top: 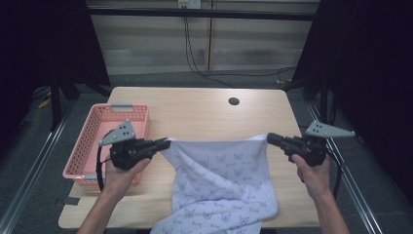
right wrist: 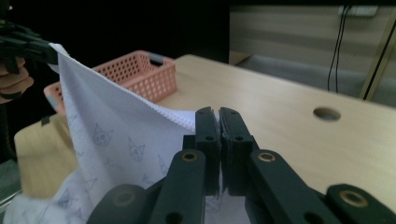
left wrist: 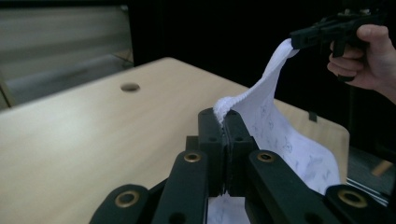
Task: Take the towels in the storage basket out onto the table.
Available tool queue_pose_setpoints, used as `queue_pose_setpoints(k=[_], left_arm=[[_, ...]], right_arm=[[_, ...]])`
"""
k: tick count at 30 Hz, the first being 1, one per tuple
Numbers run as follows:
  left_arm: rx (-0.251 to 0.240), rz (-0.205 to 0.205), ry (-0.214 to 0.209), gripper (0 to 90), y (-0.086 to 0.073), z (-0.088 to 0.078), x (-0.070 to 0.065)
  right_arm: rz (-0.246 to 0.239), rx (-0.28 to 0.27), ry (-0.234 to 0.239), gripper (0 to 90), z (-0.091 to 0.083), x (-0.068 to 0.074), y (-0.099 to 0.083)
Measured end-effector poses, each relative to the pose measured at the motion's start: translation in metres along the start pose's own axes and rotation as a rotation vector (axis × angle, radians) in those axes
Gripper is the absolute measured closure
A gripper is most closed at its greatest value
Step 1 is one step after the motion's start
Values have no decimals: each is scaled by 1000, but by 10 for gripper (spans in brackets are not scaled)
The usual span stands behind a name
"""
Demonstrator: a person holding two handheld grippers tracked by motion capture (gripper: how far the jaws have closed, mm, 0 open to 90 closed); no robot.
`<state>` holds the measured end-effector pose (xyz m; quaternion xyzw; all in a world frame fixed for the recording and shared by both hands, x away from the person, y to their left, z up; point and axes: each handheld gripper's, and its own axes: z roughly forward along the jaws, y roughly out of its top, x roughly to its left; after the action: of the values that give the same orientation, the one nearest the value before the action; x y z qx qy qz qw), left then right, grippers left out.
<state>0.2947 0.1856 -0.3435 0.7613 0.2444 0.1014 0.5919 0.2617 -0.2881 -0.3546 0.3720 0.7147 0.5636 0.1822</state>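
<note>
Both my grippers, left (top: 165, 143) and right (top: 271, 138), each clamped on a towel (top: 219, 180) corner, right of the pink basket (top: 92, 141).

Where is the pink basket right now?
The pink basket sits on the left side of the table in the high view, just behind the left gripper, which holds up one corner of the white cloth.

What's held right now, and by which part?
A white towel with cat prints: the left gripper pinches one top corner, the right gripper the other, top edge stretched between them, the rest hanging to the table.
</note>
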Motion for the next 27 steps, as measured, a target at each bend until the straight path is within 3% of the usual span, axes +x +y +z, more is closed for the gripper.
queue_pose_setpoints(k=[1,2,4,7,8,9,10,12,14,15,16,17,18,20,22,25,27], left_arm=[[0,0,0,885,0,0,0],[-23,3,31,885,13,-4,6],[-29,-1,34,885,18,-4,11],[-28,-6,88,885,31,2,23],[-31,-17,102,885,34,4,29],[-31,-32,110,885,37,8,36],[-28,-42,124,883,40,13,44],[6,-55,162,882,43,26,61],[50,-110,150,853,39,43,82],[61,-155,146,690,35,50,89],[77,-180,159,642,31,56,92],[99,-176,174,642,28,61,93],[118,-169,172,574,23,66,91],[116,-171,168,537,20,68,89],[139,-158,187,465,17,69,86],[134,-171,203,474,15,68,88],[135,-178,183,480,13,67,85]], right_arm=[[-2,-13,-2,875,2,-2,7],[-2,-22,-1,875,4,-3,14],[-10,-37,0,875,9,-6,28],[-30,-42,-23,875,17,-9,41],[-32,-43,-41,875,27,-15,54],[-32,-43,-41,875,27,-15,54],[-22,-49,-47,875,38,-25,65],[-11,-46,-56,875,45,-30,69],[-14,-16,-104,874,62,-42,73],[-11,28,-154,866,80,-57,69],[-25,64,-191,831,88,-64,65],[-25,64,-191,831,88,-64,65],[2,141,-239,662,104,-78,53],[12,165,-253,649,108,-82,46],[44,160,-226,613,107,-83,30],[33,168,-200,606,102,-77,22],[27,171,-169,598,94,-69,15]])
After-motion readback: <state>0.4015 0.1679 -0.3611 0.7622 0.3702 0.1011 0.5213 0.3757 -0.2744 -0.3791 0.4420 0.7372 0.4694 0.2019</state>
